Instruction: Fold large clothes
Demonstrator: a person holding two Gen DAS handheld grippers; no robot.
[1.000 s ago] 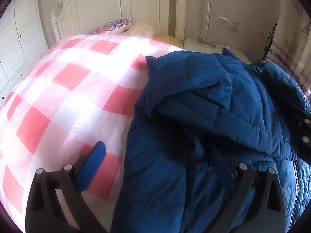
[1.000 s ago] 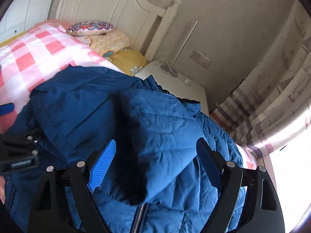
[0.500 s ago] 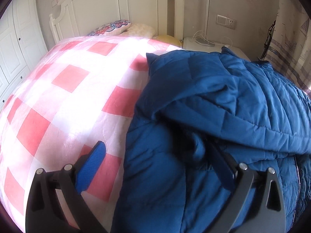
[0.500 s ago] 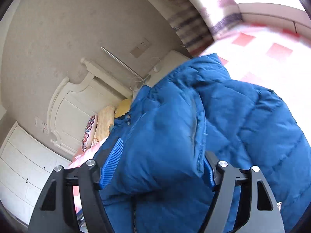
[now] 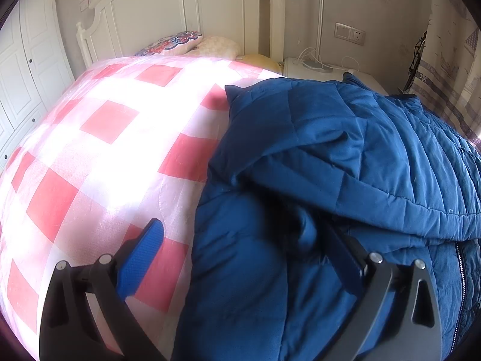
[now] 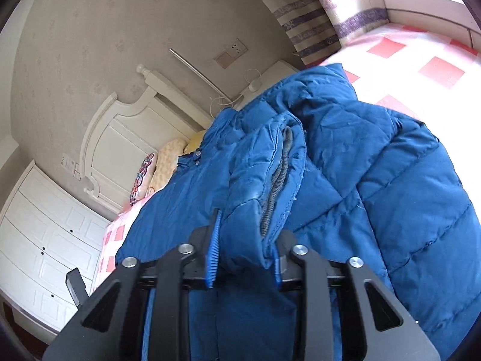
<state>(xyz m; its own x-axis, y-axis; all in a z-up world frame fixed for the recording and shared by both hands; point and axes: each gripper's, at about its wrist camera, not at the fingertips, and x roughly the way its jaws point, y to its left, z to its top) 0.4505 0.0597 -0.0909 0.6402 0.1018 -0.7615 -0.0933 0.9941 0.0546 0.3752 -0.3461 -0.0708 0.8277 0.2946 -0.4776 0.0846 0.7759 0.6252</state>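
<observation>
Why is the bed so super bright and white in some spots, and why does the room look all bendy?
Left wrist view: sunlight glares off the checked quilt, washing its pink squares to white; the headboard curves because the lens is a fisheye. Right wrist view: the quilt near the curtain is blown out too, while the blue jacket stays sharp.

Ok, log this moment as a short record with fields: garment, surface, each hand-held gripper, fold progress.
garment: blue quilted puffer jacket, bunched, zipper showing at its lower right
surface: red-and-white checked quilt on a bed with a white headboard
left hand-held gripper: open, one finger over the quilt, the other over the jacket, nothing pinched
right hand-held gripper: jaws have just been closing, now shut on a jacket sleeve cuff with grey ribbed lining
fold progress: not yet folded flat; sleeve lifted
</observation>
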